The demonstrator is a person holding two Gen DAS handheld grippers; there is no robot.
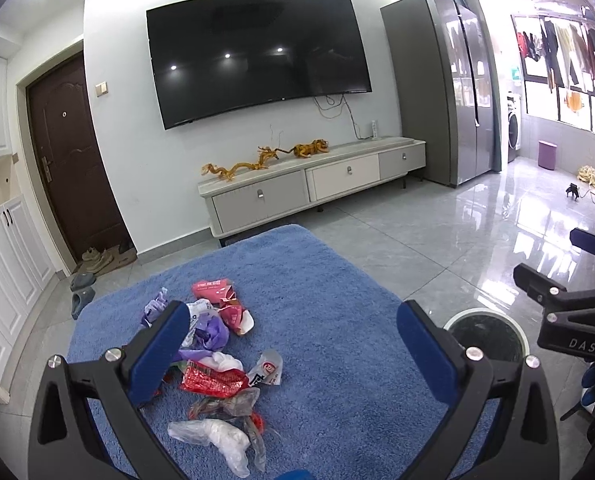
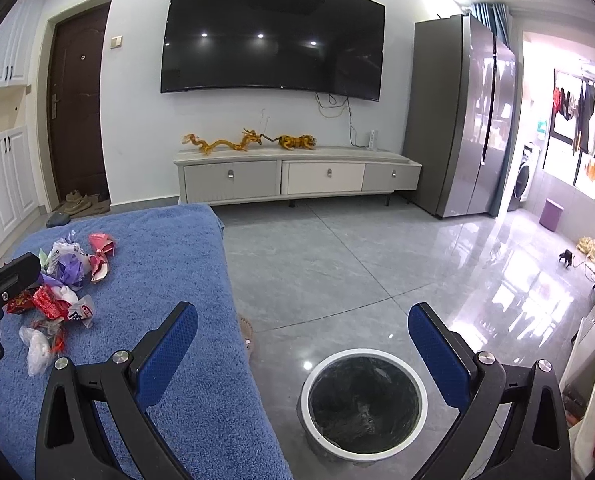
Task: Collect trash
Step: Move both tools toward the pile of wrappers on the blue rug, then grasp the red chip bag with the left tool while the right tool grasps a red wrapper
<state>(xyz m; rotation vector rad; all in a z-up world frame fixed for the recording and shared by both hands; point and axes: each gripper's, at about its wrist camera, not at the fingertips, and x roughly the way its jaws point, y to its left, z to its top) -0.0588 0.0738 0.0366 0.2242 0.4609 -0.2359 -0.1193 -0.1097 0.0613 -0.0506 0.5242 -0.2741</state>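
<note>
Clearly, the trash [image 1: 217, 360] was a loose heap of crumpled wrappers, red, purple, white and clear plastic, lying on the blue towel [image 1: 317, 300] at about 7 o'clock in the left wrist view. The left gripper [image 1: 293, 352] stood wide apart above it, holding nothing. The right gripper [image 2: 303, 354] was also spread and empty, over the white-rimmed bin [image 2: 363, 400] on the floor at 5 o'clock.
</note>
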